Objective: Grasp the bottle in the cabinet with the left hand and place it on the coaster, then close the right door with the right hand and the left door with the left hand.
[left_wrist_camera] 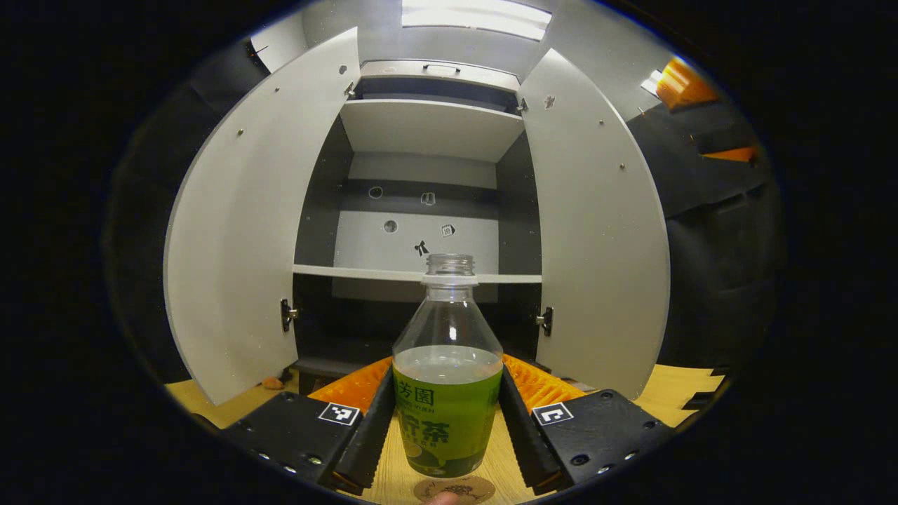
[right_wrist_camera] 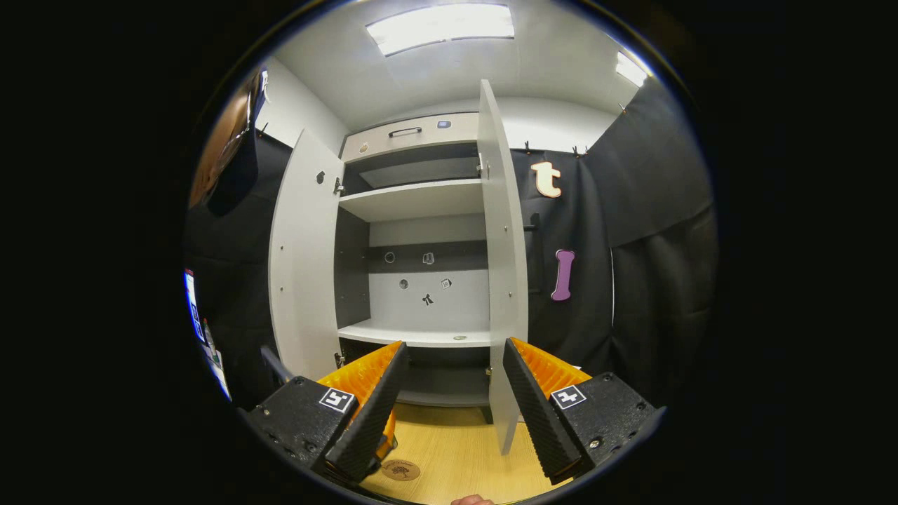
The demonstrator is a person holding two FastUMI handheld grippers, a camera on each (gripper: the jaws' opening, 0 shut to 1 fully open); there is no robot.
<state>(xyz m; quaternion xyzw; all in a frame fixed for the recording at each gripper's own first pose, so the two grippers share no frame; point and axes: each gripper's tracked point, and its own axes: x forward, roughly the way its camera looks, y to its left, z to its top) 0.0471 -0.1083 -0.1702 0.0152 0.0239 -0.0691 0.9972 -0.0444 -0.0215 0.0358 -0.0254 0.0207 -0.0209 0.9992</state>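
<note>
Bottle (left_wrist_camera: 447,393) gripped upright by the left tool (left_wrist_camera: 446,428) just above the coaster (left_wrist_camera: 454,489) on the counter (left_wrist_camera: 659,396), cabinet (left_wrist_camera: 421,231) doors swung wide, right tool (right_wrist_camera: 452,414) held open.

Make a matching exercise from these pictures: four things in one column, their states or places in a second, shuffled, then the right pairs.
Things:
1. bottle
2. coaster
3. right door
4. right gripper

States or places:
A. open, holding nothing
B. lying flat on the wooden table
C. swung open from the cabinet
D. held between the left gripper's fingers

Pairs: 1-D, 2-B, 3-C, 4-A
</note>
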